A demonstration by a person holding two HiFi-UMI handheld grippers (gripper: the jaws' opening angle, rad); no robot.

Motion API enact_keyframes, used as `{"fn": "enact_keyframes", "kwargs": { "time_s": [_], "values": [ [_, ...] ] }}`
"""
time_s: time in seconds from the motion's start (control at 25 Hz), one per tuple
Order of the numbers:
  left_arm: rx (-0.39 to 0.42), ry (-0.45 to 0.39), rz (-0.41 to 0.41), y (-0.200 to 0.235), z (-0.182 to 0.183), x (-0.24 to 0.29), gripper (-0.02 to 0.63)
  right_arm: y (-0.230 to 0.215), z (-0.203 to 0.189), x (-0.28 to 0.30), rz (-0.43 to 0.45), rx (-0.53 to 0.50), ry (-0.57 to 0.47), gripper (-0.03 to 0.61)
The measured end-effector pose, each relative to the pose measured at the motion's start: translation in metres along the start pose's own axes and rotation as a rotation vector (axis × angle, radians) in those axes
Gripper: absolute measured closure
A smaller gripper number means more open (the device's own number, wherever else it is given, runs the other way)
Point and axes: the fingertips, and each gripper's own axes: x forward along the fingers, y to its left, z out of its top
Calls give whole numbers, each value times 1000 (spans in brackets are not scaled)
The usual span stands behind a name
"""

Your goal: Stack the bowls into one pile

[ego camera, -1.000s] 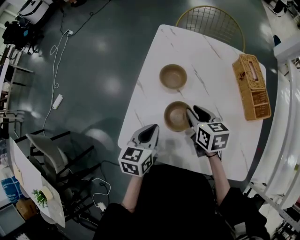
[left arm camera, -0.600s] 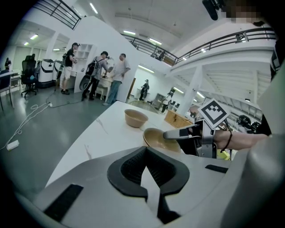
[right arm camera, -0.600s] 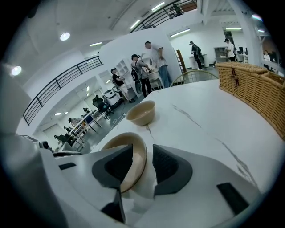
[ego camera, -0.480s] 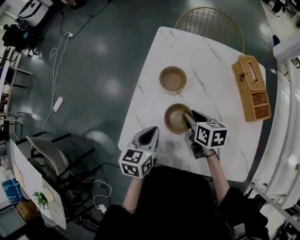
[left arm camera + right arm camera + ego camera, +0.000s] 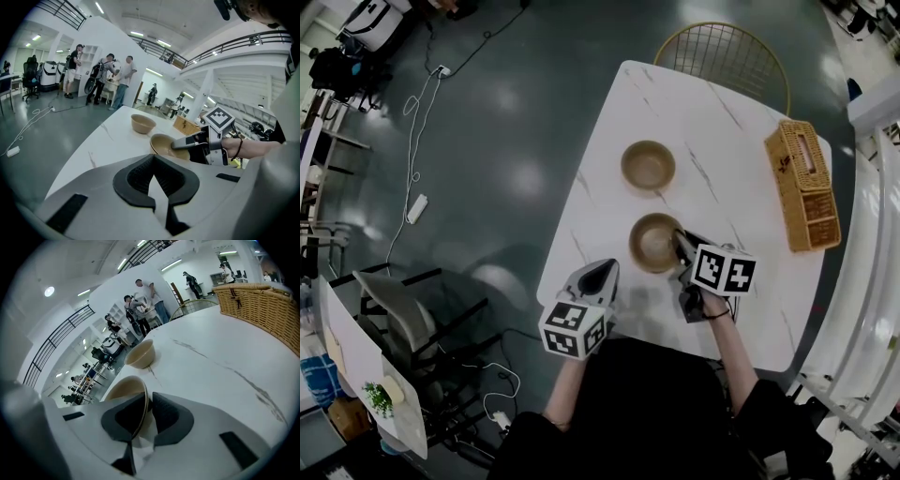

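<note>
Two tan bowls stand on the white marble table (image 5: 741,159): a far bowl (image 5: 648,165) and a near bowl (image 5: 652,242), apart from each other. My right gripper (image 5: 682,242) straddles the near bowl's right rim, one jaw inside and one outside. Its jaws are closing, and in the right gripper view the pads pinch the rim of the near bowl (image 5: 125,387). The far bowl (image 5: 139,354) sits beyond it. My left gripper (image 5: 600,272) rests shut and empty at the table's near left edge. It looks across at the near bowl (image 5: 161,144) and the right gripper (image 5: 180,144).
A wicker basket (image 5: 803,183) lies along the table's right side. A gold wire chair (image 5: 722,47) stands at the far edge. People stand far off across the hall. Cables and a power strip lie on the floor to the left.
My right gripper has sunk a little onto the near bowl's rim, rolled slightly, and its jaws have narrowed on the rim. The left gripper and both bowls have stayed put.
</note>
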Motion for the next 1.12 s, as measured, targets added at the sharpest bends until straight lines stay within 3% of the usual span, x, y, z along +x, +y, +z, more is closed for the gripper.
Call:
{"fn": "enact_keyframes", "kwargs": {
  "time_s": [0.48, 1.12],
  "values": [
    [8, -15, 0, -3, 9, 2, 600, 12, 31, -17, 86, 93, -77, 532],
    [48, -66, 0, 1, 46, 20, 599, 24, 98, -17, 134, 70, -203, 532]
  ]
}}
